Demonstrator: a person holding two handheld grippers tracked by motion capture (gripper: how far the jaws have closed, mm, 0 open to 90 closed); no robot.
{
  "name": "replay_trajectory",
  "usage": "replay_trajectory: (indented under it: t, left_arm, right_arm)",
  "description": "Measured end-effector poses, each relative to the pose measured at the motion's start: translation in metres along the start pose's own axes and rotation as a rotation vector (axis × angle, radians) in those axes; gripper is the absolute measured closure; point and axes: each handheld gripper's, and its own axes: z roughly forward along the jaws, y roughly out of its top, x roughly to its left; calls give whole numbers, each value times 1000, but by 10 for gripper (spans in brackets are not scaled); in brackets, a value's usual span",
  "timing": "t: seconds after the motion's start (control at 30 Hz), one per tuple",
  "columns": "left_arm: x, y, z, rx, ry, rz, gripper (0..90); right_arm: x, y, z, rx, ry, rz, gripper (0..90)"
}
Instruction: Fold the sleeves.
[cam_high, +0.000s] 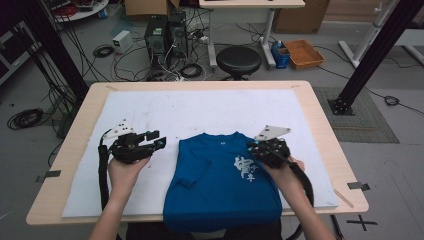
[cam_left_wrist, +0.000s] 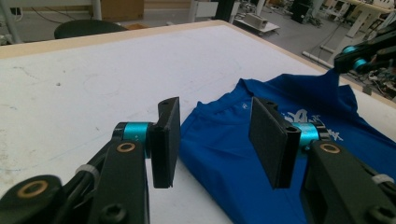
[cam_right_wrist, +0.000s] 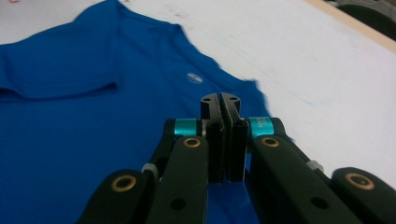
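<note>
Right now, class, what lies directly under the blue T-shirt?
The blue T-shirt lies on a white mat covering the wooden table; anything beneath the fabric is hidden.

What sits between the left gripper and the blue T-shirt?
Nothing: in the high view, only bare white table cover separates the left gripper from the blue T-shirt; its jaws stand open and empty.

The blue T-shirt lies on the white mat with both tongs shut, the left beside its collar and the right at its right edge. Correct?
Not quite. The left tongs stand open, with nothing between their pads; the left gripper view shows the gap. The rest holds: the blue T-shirt lies on the white mat, and the right tongs are shut at its right edge.
</note>
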Motion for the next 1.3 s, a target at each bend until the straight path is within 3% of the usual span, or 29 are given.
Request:
replay_trajectory:
  t: [0.1, 0.2, 0.37, 0.47, 0.53, 0.67, 0.8, 0.83, 0.9, 0.97, 1.07, 1.2, 1.3]
  left_arm:
    - [0, 0, 1, 4, -4, 0, 535]
    - [-1, 0, 1, 3, -5, -4, 534]
    - [0, -1, 2, 7, -2, -4, 534]
    - [-2, -1, 3, 7, -1, -4, 529]
    - [-3, -1, 3, 5, -1, -4, 527]
    - [-7, 0, 4, 4, 0, 2, 529]
    - [-10, 1, 7, 7, -6, 8, 529]
    - [-11, 1, 8, 9, -9, 14, 529]
    - [-14, 1, 9, 10, -8, 24, 528]
    - [-15, 1, 10, 18, -9, 35, 528]
    - [-16, 0, 12, 23, -13, 30, 522]
    - [-16, 0, 13, 22, -11, 26, 511]
    - [-16, 0, 12, 18, -15, 24, 511]
  right_arm:
    - [12, 6, 20, 5, 42, -24, 853]
    - [15, 7, 25, -14, 60, -22, 772]
    - [-2, -14, -1, -60, 72, 67, 753]
    - [-10, -37, -16, -68, 63, 129, 675]
    - [-7, -52, -22, -81, 26, 143, 593]
    - [9, -74, -24, -73, -1, 105, 593]
    - [25, -74, -12, -19, -43, 31, 613]
    - [28, -74, -8, 2, -67, 10, 630]
    - [31, -75, -1, 38, -109, -46, 748]
    - [31, -77, 0, 40, -95, -50, 828]
    - [35, -77, -7, -1, -62, -78, 900]
    - [42, -76, -12, -11, 24, -82, 900]
    - [47, -78, -13, -17, 91, -112, 900]
